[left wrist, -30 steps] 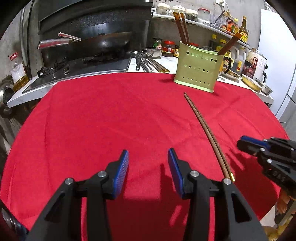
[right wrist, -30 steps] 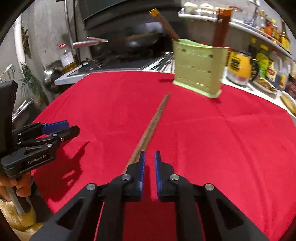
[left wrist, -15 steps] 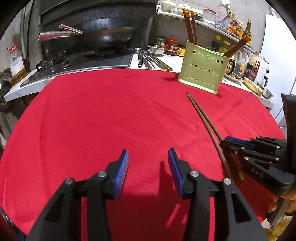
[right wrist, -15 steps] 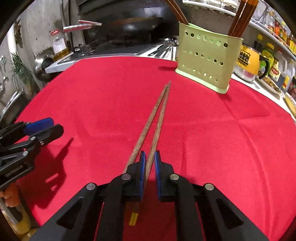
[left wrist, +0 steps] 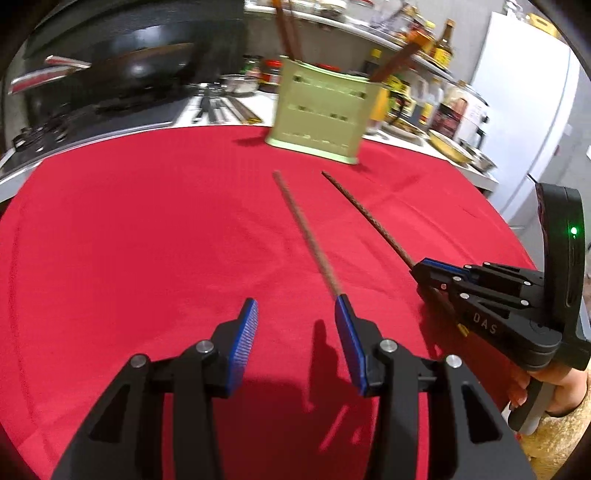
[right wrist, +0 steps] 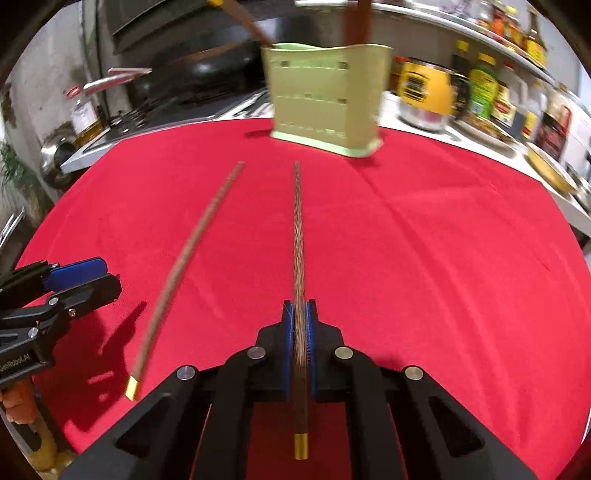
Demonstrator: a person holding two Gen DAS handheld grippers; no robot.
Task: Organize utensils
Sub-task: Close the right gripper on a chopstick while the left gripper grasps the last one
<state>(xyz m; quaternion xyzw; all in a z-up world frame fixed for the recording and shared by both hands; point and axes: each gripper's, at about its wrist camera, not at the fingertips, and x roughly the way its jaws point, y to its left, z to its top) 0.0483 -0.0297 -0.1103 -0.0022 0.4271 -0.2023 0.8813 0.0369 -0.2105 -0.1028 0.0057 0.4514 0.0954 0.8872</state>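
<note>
- The right gripper (right wrist: 299,325) has its jaws pressed together on a brown chopstick (right wrist: 297,236), which runs forward between the blue pads (right wrist: 310,332) toward the green utensil holder (right wrist: 325,99); its gold-capped end sticks out behind the fingers.
- The left gripper (left wrist: 295,332) has its jaws spread wide with nothing between them, low over the red tablecloth (left wrist: 147,229).
- A second chopstick (left wrist: 306,232) lies on the cloth just ahead of the left gripper's right-hand pad, also pointing toward the holder.
- The holder stands at the cloth's far edge with several more chopsticks (left wrist: 286,29) upright in it.
- Beyond are a dark wok (left wrist: 147,70) on a stove and shelves of jars and bottles, blurred.
</note>
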